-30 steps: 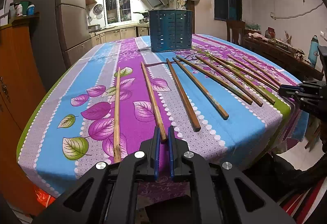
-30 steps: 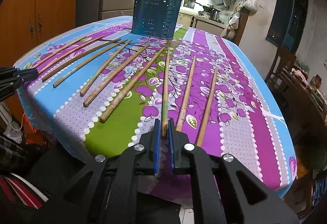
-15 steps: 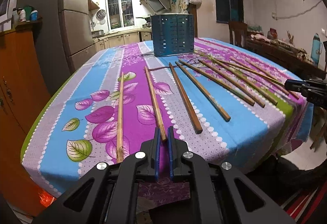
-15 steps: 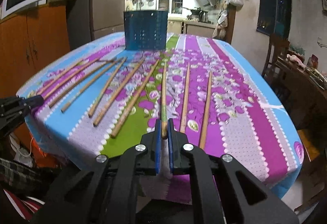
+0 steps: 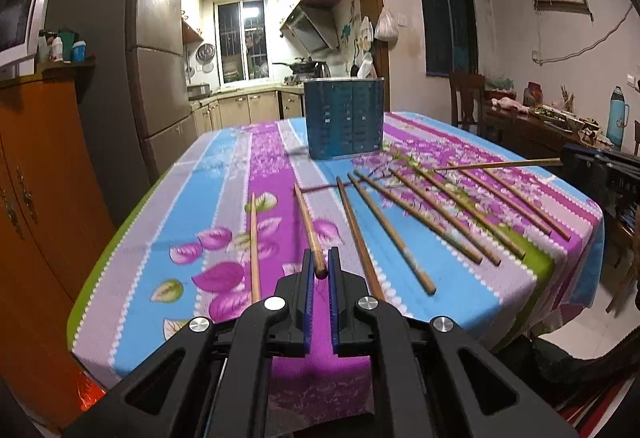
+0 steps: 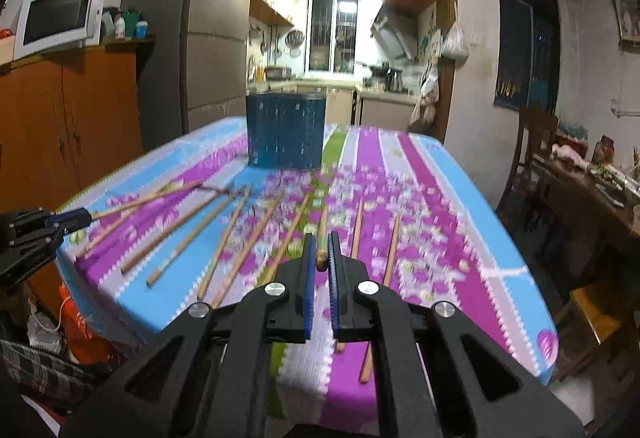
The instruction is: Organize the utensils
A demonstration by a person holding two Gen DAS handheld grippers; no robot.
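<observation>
Microwave (image 6: 56, 18) atop orange cabinet (image 6: 68, 118).

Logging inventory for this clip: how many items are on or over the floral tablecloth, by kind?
chopsticks: 10
blue utensil holder: 1
Total: 11

Table (image 5: 540, 278): covered by a striped floral tablecloth (image 5: 224, 206) in blue, purple, grey and green. Blue perforated utensil holder (image 5: 344, 118) stands upright at 12 o'clock. Wooden chopsticks (image 5: 390, 228) lie fanned flat, from 9 to 3 o'clock.
</observation>
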